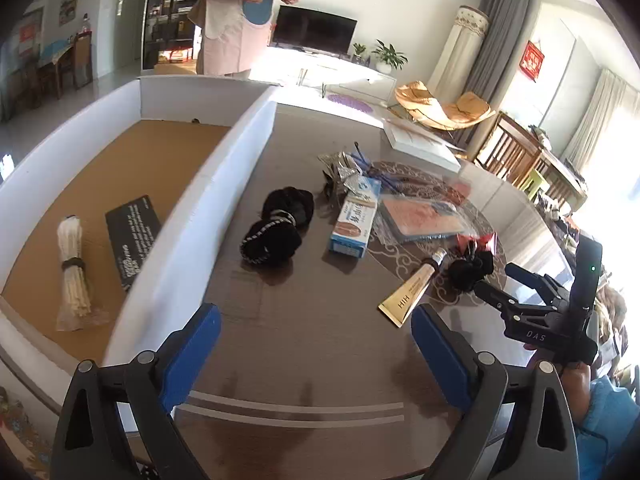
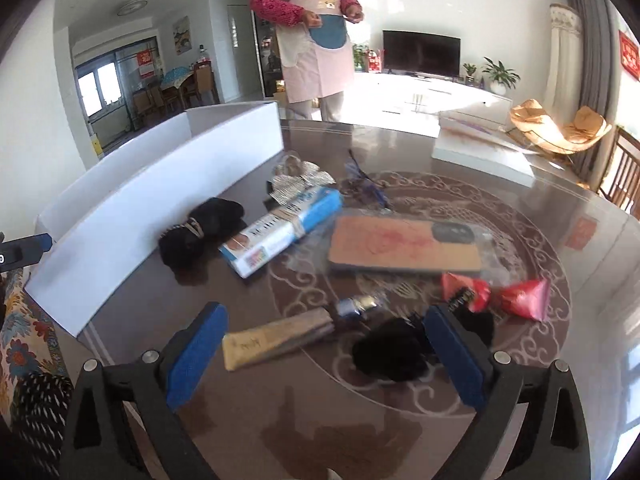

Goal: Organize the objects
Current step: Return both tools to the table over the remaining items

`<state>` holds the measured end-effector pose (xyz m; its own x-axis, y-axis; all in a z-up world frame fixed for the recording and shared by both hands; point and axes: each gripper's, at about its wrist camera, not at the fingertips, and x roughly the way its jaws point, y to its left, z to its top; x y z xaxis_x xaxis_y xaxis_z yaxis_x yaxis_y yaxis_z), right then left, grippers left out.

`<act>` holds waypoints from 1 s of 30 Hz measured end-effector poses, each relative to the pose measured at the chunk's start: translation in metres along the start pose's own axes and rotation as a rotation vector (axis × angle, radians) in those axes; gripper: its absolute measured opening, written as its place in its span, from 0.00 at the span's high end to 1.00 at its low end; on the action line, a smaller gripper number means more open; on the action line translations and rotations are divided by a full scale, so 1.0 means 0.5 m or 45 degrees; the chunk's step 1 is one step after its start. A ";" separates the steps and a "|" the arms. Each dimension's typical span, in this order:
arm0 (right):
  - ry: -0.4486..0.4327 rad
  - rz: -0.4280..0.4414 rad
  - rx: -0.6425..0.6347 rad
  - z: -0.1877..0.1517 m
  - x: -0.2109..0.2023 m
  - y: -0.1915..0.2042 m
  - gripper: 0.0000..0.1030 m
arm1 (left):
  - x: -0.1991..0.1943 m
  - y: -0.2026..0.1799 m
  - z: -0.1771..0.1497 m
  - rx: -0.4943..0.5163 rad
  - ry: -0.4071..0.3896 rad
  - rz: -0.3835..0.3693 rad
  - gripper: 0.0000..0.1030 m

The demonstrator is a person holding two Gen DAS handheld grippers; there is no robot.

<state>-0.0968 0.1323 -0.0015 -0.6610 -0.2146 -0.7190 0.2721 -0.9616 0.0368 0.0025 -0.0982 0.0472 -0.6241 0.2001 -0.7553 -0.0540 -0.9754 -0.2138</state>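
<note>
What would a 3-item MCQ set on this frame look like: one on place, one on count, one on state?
1. Where does the gold tube lie?
A. Inside the white box
B. On the brown table, outside the box
C. Between the left fingers

2. How many items lie inside the white box?
A. None
B. Two
C. Five

3. What state is the right gripper in?
A. Open, holding nothing
B. Shut on the blue carton
C. Shut on the tube

Key: 1 B, the tube rests on the table right of the box wall. 2 B, only the cream cord bundle and the black card sit on the box floor. 3 A, its blue fingers stand wide apart above the tube, touching nothing.
</note>
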 end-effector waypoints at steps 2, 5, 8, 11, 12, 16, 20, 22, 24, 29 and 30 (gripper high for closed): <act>0.075 -0.104 0.055 -0.049 0.005 -0.080 0.03 | 0.076 -0.043 -0.012 0.062 0.105 0.006 0.06; 0.146 -0.194 0.145 -0.095 0.007 -0.174 0.03 | 0.173 -0.085 -0.018 0.128 0.224 0.043 0.06; 0.157 -0.178 0.218 -0.106 0.004 -0.212 0.03 | 0.217 -0.094 -0.014 0.166 0.215 0.102 0.06; 0.191 -0.223 0.160 -0.102 0.018 -0.194 0.00 | 0.226 -0.092 -0.020 0.171 0.173 0.121 0.06; 0.186 -0.220 0.137 -0.099 0.022 -0.181 0.00 | 0.226 -0.094 -0.023 0.183 0.163 0.135 0.05; 0.190 -0.205 0.130 -0.097 0.030 -0.167 0.00 | 0.221 -0.102 -0.029 0.199 0.160 0.108 0.05; 0.188 -0.206 0.130 -0.094 0.030 -0.166 0.00 | 0.212 -0.084 -0.023 0.129 0.140 0.031 0.02; 0.188 -0.207 0.131 -0.094 0.030 -0.167 0.00 | 0.209 -0.078 -0.021 0.104 0.133 0.004 0.02; 0.188 -0.207 0.131 -0.094 0.030 -0.166 0.00 | 0.208 -0.073 -0.018 0.083 0.128 -0.017 0.02; 0.188 -0.207 0.132 -0.095 0.032 -0.166 0.00 | 0.206 -0.059 -0.012 0.030 0.115 -0.060 0.02; 0.188 -0.207 0.132 -0.094 0.030 -0.167 0.00 | 0.205 -0.057 -0.011 0.024 0.111 -0.063 0.02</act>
<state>-0.0965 0.2173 -0.0480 -0.5789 -0.0352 -0.8147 0.0922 -0.9955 -0.0225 -0.0555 -0.0493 -0.0275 -0.5499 0.2549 -0.7954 -0.0982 -0.9654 -0.2414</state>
